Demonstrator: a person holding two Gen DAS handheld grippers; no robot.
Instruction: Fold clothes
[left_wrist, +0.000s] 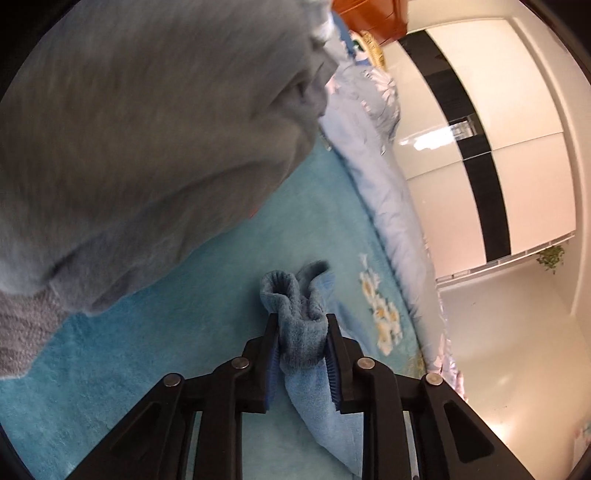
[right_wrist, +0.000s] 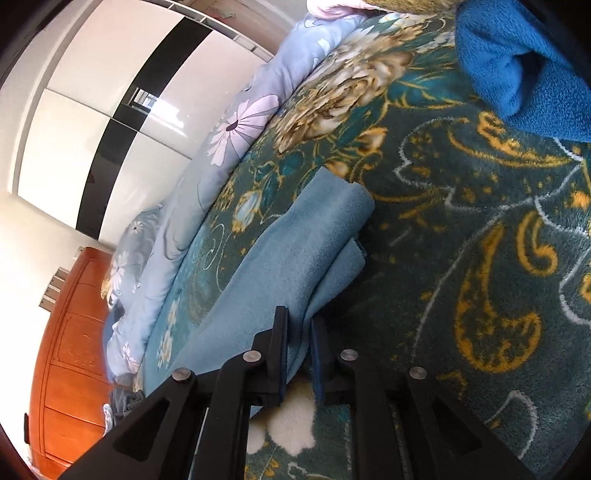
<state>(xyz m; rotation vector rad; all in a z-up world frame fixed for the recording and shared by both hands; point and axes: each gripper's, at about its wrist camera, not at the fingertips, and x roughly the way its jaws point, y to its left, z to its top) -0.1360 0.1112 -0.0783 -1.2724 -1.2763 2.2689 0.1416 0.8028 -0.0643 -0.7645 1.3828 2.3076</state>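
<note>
A light blue fleece garment (left_wrist: 301, 332) lies bunched between the fingers of my left gripper (left_wrist: 301, 317), which is shut on a thick fold of it above a turquoise blanket (left_wrist: 221, 266). In the right wrist view the same light blue garment (right_wrist: 295, 258) stretches away in flat folded layers over a dark teal floral blanket (right_wrist: 461, 240). My right gripper (right_wrist: 300, 321) is shut on the garment's near edge. A large grey fleece garment (left_wrist: 147, 140) fills the upper left of the left wrist view, blurred.
A pale blue flowered quilt (left_wrist: 376, 155) runs along the bed's far side, seen also as quilt (right_wrist: 236, 133). A deep blue fleece item (right_wrist: 517, 66) lies at the upper right. A white and black wardrobe (left_wrist: 480, 140) and a wooden cabinet (right_wrist: 70, 354) stand beyond the bed.
</note>
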